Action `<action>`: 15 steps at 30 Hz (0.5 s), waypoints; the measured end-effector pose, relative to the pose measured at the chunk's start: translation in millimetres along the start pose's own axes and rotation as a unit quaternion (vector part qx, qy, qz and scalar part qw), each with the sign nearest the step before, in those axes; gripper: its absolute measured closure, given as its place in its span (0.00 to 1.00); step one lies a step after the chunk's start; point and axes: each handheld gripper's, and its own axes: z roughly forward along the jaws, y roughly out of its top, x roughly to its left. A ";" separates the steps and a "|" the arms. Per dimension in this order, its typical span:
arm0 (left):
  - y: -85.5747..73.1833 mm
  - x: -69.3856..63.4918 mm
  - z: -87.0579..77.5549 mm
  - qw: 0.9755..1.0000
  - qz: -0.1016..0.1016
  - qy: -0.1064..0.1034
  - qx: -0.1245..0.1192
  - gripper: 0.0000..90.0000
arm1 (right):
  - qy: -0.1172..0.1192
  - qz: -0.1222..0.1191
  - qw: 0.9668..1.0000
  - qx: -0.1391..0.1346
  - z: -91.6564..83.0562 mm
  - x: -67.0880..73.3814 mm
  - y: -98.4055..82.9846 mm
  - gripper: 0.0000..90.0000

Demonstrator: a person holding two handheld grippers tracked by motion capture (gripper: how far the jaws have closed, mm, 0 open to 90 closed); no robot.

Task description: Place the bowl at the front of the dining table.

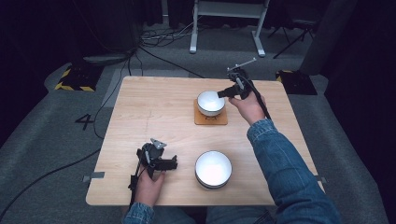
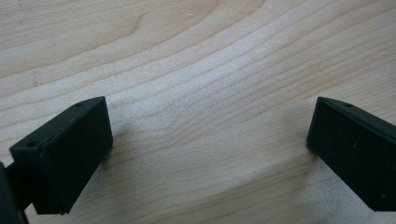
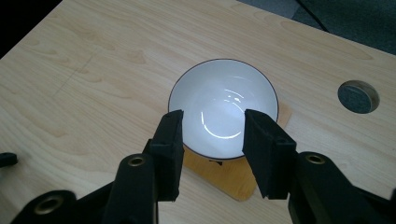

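Note:
A white bowl with a dark rim point(image 1: 209, 102) point(image 3: 223, 93) stands on a square wooden coaster point(image 1: 211, 119) point(image 3: 233, 179) at the back middle of the table. My right gripper point(image 1: 221, 93) point(image 3: 212, 121) hovers just above the bowl's right edge. Its jaws are apart, they hold nothing, and the bowl's inside shows between them. A second, larger white bowl point(image 1: 213, 168) sits near the front edge. To its left, my left gripper point(image 1: 173, 162) point(image 2: 210, 126) rests low over bare wood, wide open and holding nothing.
The light wooden table point(image 1: 154, 107) has a round cable hole point(image 3: 358, 96) beyond the coaster. Cables and a desk frame point(image 1: 229, 23) lie on the grey floor behind the table.

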 end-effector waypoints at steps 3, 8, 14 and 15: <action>0.0 -0.1 0.0 1.000 -0.001 0.000 0.000 0.00 | 0.007 -0.008 1.000 -0.005 -10.8 3.0 -4.3 0.64; 0.0 0.0 0.0 1.000 0.000 0.000 0.000 0.00 | 0.022 -0.023 0.999 -0.013 -30.6 9.3 -12.8 0.64; 0.0 -0.1 0.0 1.000 -0.001 0.000 0.000 0.00 | 0.028 -0.036 0.999 -0.021 -45.5 15.2 -22.1 0.63; 0.0 -0.1 0.0 1.000 0.000 0.000 0.000 0.00 | 0.030 -0.041 0.998 -0.023 -48.1 15.6 -24.1 0.62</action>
